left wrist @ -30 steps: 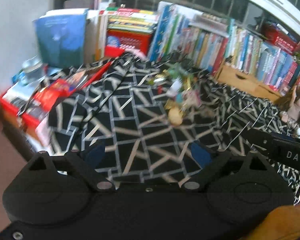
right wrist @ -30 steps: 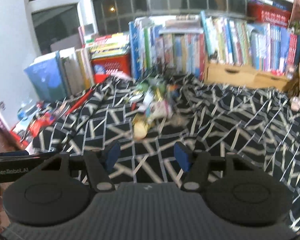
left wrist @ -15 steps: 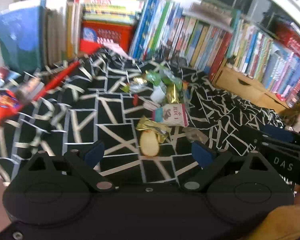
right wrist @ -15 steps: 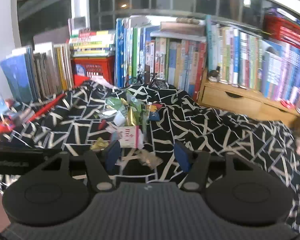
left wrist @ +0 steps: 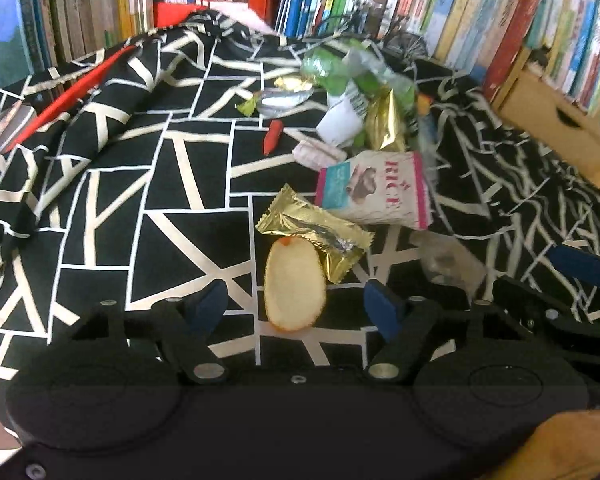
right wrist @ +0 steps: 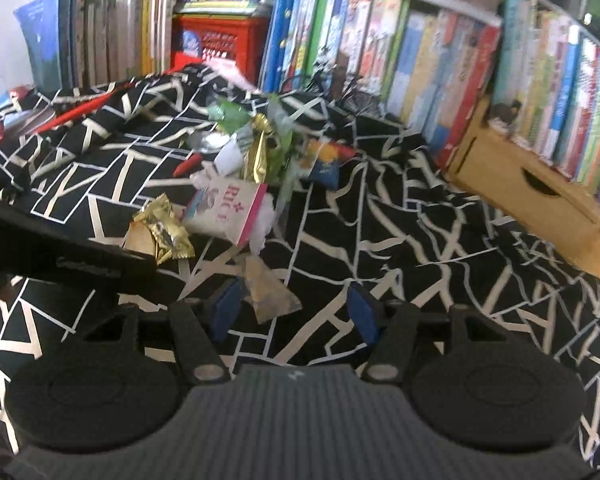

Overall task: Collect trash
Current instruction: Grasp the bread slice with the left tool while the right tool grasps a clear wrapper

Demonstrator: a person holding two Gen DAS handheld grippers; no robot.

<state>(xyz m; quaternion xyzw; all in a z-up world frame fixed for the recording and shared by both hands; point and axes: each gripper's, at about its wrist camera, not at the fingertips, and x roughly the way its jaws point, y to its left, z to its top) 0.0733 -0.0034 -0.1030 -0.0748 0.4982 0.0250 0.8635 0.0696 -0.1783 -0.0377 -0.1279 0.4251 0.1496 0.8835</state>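
Observation:
Trash lies in a heap on a black-and-white patterned cloth [left wrist: 172,184]. An oval cracker [left wrist: 294,284] sits between the blue pads of my open left gripper [left wrist: 294,306]. Just beyond it lie a gold wrapper [left wrist: 320,232] and a white-and-pink "RICE" packet [left wrist: 374,190]. Farther back are green and gold wrappers [left wrist: 364,92] and a small red piece [left wrist: 274,140]. My right gripper [right wrist: 294,310] is open, with a clear crumpled wrapper [right wrist: 268,292] between its fingers. The rice packet [right wrist: 228,208] and gold wrapper [right wrist: 164,228] lie ahead of it to the left.
Rows of upright books [right wrist: 420,52] and a red crate [right wrist: 216,44] line the back. A wooden drawer box [right wrist: 540,192] stands at the right. The left gripper's body [right wrist: 60,248] crosses the right wrist view at the left. A red book [left wrist: 68,96] lies at the cloth's left.
Both grippers have moved forward and down toward the trash heap. The cracker now sits between the left fingers and the clear wrapper between the right fingers.

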